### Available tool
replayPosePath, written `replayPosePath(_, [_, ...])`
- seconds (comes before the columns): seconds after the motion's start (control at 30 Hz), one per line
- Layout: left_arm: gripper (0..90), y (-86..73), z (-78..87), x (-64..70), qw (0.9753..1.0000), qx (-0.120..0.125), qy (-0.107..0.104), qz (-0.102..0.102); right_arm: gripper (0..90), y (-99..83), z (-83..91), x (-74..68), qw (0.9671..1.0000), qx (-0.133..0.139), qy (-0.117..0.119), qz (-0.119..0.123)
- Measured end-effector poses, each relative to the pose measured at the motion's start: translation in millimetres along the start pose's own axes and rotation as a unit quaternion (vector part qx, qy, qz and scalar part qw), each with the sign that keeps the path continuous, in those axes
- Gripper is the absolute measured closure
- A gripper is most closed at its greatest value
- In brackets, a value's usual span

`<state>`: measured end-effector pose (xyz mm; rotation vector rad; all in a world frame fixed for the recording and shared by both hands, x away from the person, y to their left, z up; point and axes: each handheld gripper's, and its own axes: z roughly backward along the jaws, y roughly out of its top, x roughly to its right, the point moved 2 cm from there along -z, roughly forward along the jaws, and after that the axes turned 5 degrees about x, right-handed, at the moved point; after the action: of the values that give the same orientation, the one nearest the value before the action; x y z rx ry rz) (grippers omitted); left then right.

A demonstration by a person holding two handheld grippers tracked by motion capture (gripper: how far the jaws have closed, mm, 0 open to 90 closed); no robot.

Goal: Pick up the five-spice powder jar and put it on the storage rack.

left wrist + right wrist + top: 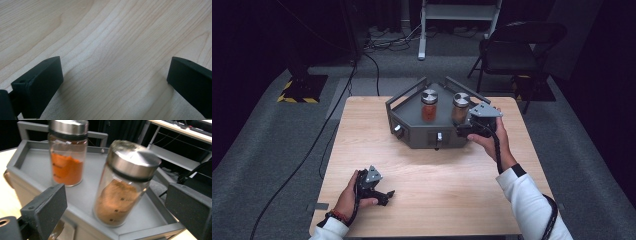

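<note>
Two glass spice jars with steel lids stand on a grey tray (412, 107) at the table's far side: one with orange powder (429, 105) (67, 155) and one with brown powder (460, 107) (122, 187). My right gripper (464, 129) (115, 207) is open just in front of the brown jar, which stands apart from its black jaws on either side. My left gripper (387, 196) (113, 80) rests low over bare wood near the front left of the table, open with nothing between its jaws.
The tray (32, 157) is an angular grey box with raised rails and knobs (439, 136) on its front face. A black chair (517, 47) and a white desk frame (457, 15) stand beyond the wooden table (432, 175). Cables run over the grey floor.
</note>
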<state>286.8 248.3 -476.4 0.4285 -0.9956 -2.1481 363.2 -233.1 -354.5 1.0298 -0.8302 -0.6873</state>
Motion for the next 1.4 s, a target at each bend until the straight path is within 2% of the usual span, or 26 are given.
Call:
replayPosePath(0.5, [0.1,0.0,0.0,0.0,1.0,0.0,0.0,0.0,3.7,-34.7,7.2,-10.7,0.9998,-0.009,0.02,0.0])
replayPosePath(0.83, [0.1,-0.1,0.0,0.1,1.0,0.0,0.0,0.0,3.7,-50.3,15.1,-14.1,0.999,-0.022,0.038,0.007])
replayPosePath(0.93, [0.1,0.0,0.0,0.1,1.0,0.0,0.0,0.0,3.7,-55.8,17.3,-16.6,0.9987,-0.03,0.039,0.016])
replayPosePath(1.17, [0.1,0.0,0.0,0.1,1.0,0.0,0.0,0.0,3.7,-67.4,21.2,-17.7,0.9977,-0.045,0.048,0.015])
replayPosePath(1.4, [0.1,0.0,0.0,0.1,1.0,0.0,0.0,0.0,3.7,-75.9,22.7,-19.1,0.9949,-0.068,0.07,0.026])
